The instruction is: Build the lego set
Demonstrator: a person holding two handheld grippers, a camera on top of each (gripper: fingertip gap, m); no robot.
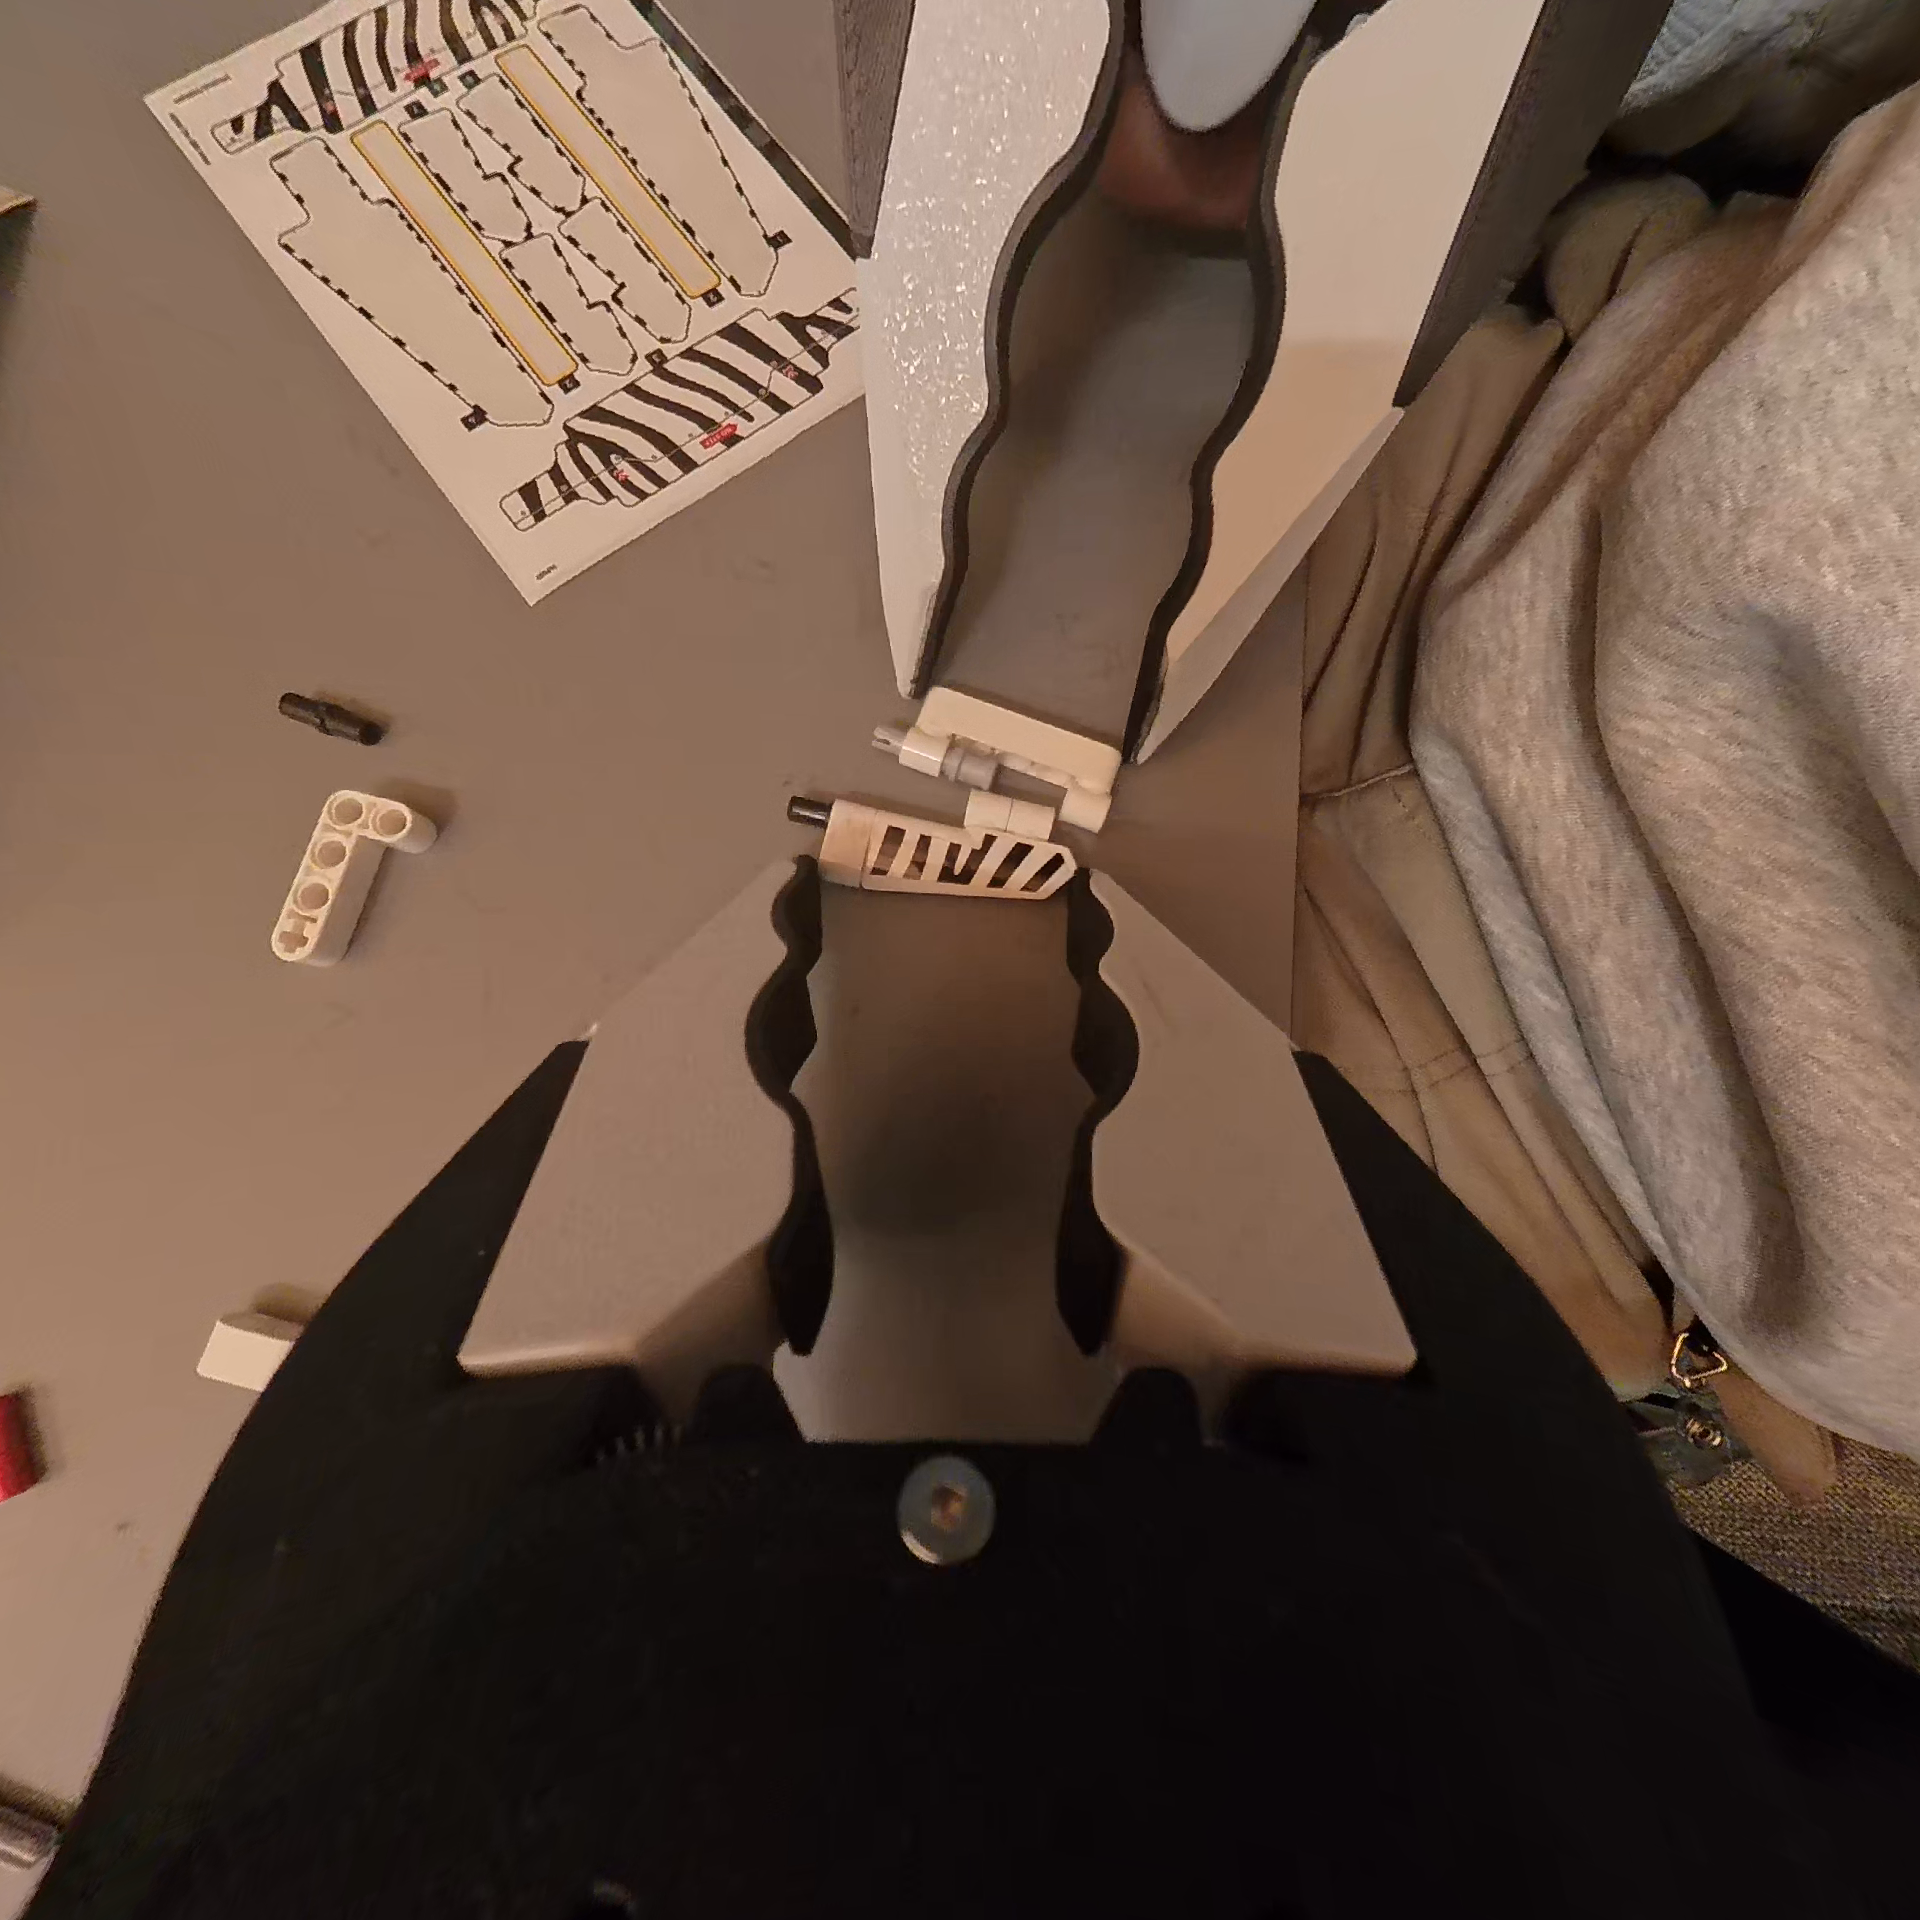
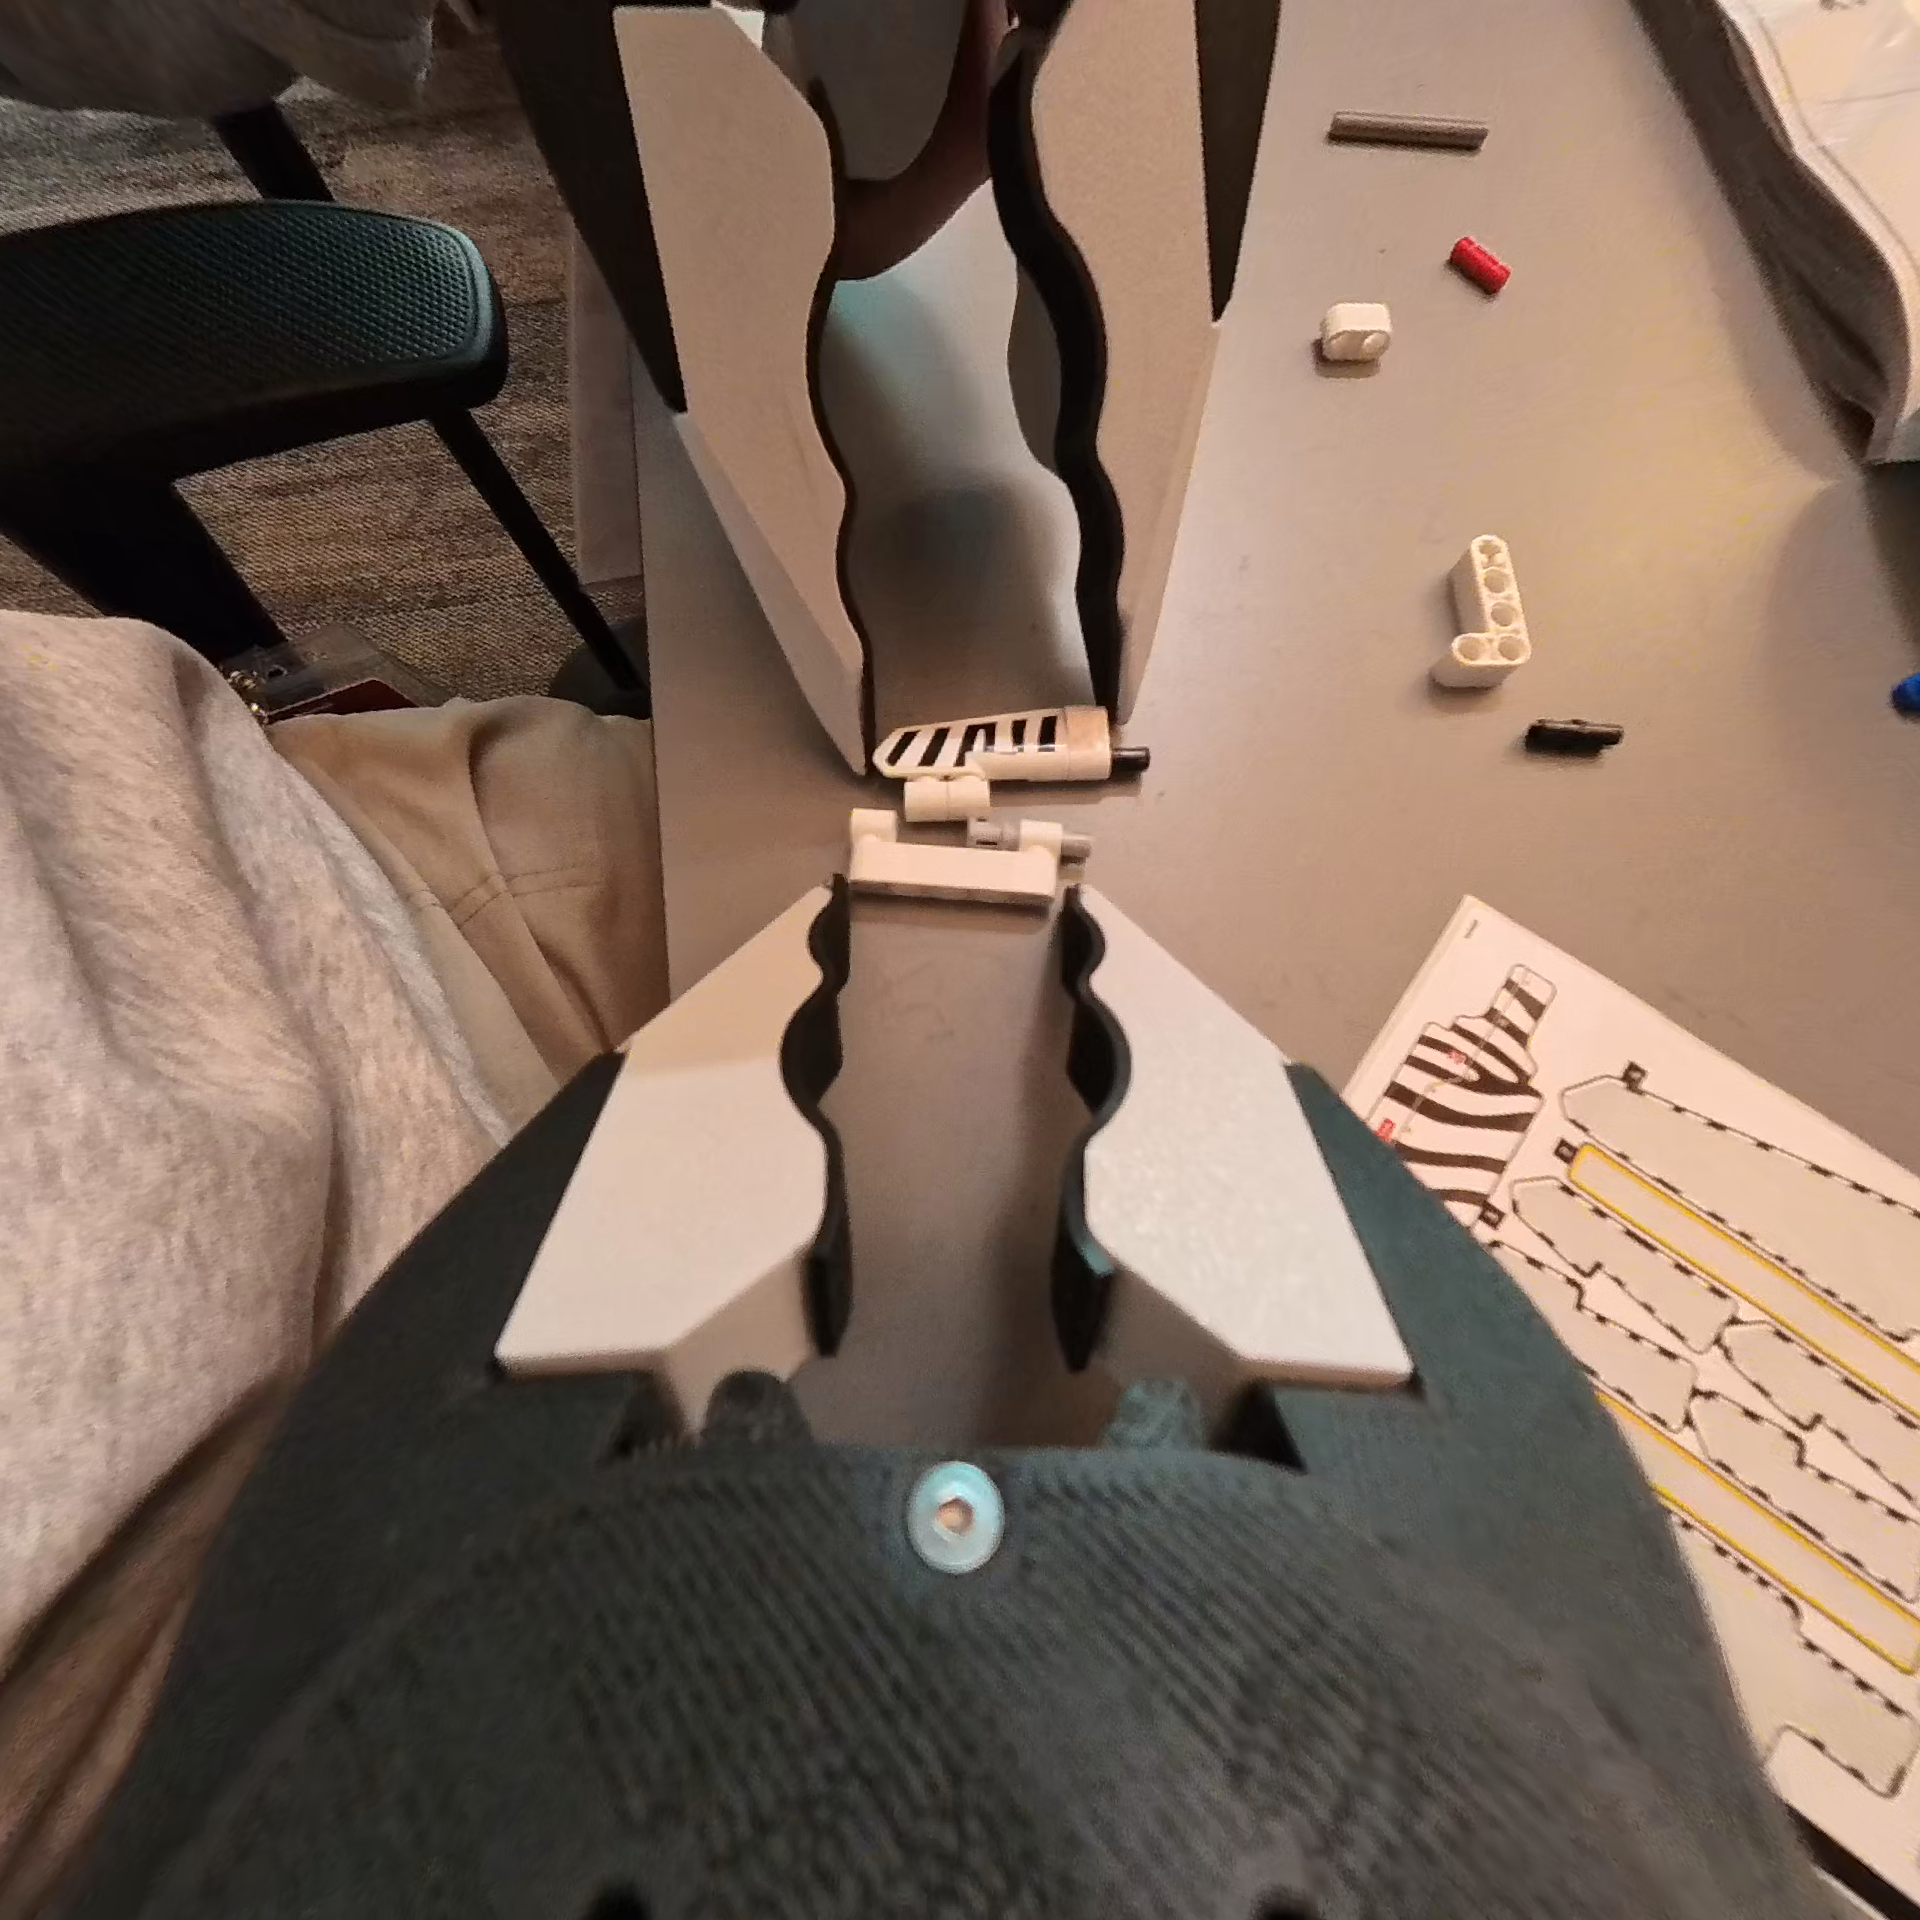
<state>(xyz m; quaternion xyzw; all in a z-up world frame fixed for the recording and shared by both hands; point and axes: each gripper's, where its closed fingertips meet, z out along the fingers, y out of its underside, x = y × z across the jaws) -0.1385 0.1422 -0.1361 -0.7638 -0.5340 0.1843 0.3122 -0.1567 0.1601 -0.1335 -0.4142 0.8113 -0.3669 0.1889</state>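
Observation:
My left gripper [image 1: 940, 873] is shut on a white panel with zebra stripes [image 1: 966, 862] that has a black pin sticking out of its left end. My right gripper [image 1: 1023, 717] comes in from the top, facing it, and is shut on a white plate piece with a grey pin [image 1: 1013, 732]. A small white connector [image 1: 1003, 810] sits between the two pieces, which touch there. In the right wrist view my right gripper [image 2: 954, 894] holds the white plate piece [image 2: 951, 862]. Opposite it, the left gripper [image 2: 987, 743] holds the striped panel [image 2: 966, 750]. Both hover just above the grey table [image 1: 208, 1091].
A sticker sheet [image 1: 520, 281] lies to the far left. A white L-shaped beam [image 1: 343, 868], a black pin [image 1: 332, 719] and a small white block [image 1: 244, 1351] lie loose. A red piece [image 2: 1480, 264] and grey bar [image 2: 1408, 130] lie farther off. A person's lap [image 1: 1662, 727] borders the table edge. Both grippers' tips are close together, under 4 cm apart. It is some 12 cm from my left tips to the small white block [image 1: 244, 1351].

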